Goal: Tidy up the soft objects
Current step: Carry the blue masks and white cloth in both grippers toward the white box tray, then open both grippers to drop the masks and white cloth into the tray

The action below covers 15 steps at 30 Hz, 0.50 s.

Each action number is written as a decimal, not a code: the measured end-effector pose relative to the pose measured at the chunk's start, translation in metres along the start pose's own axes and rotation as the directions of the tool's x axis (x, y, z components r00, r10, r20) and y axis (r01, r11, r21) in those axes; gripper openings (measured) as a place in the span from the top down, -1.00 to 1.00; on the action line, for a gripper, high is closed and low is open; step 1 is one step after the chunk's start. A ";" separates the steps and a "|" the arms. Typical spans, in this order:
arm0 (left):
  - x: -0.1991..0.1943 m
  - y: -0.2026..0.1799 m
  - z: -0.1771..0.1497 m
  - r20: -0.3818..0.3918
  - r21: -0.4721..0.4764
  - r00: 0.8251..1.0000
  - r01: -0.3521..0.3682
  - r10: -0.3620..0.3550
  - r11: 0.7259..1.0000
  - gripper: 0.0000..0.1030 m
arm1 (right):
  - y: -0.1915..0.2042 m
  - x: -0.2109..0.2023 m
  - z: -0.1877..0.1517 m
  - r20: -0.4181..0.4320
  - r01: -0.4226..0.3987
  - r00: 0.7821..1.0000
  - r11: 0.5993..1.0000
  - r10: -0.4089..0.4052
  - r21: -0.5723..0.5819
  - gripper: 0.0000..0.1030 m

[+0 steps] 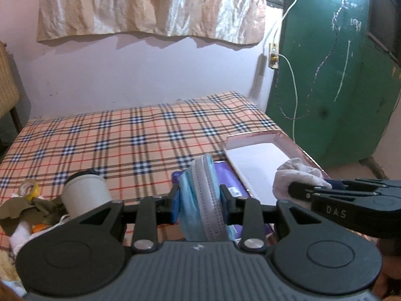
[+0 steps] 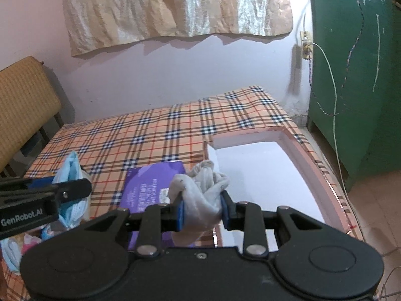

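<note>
My left gripper (image 1: 199,202) is shut on a bunch of blue and grey face masks (image 1: 203,195), held above the plaid bed. It also shows in the right wrist view (image 2: 75,190), with the masks (image 2: 71,173) hanging from it. My right gripper (image 2: 201,209) is shut on a crumpled white cloth (image 2: 200,188), held over the left edge of the open pink box (image 2: 300,150) with a white inside. In the left wrist view the cloth (image 1: 295,173) and right gripper (image 1: 310,190) are at the right, over the box (image 1: 253,138).
A purple packet (image 2: 150,188) lies on the plaid bedsheet (image 1: 112,135) left of the box. A white thread spool (image 1: 85,193), tape roll (image 1: 28,188) and mixed clutter (image 1: 22,215) sit at the bed's near left. A green cabinet (image 1: 338,75) stands right; a chair (image 2: 22,105) left.
</note>
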State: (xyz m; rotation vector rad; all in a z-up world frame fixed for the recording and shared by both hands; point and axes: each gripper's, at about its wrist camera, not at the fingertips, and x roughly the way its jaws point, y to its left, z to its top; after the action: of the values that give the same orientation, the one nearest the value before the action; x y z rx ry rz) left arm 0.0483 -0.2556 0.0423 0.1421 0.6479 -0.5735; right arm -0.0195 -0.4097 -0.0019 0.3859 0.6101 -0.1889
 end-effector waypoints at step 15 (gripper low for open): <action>0.032 -0.042 0.007 -0.021 0.050 0.997 0.071 -0.070 0.996 0.34 | -0.048 0.011 0.006 -0.004 0.054 0.999 0.997 -0.054 0.050 0.32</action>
State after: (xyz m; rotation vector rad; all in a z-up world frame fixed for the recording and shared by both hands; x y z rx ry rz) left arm 0.0495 -0.3079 0.0301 0.1727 0.6593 -0.6572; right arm -0.0215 -0.4562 -0.0181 0.4189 0.6199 -0.2555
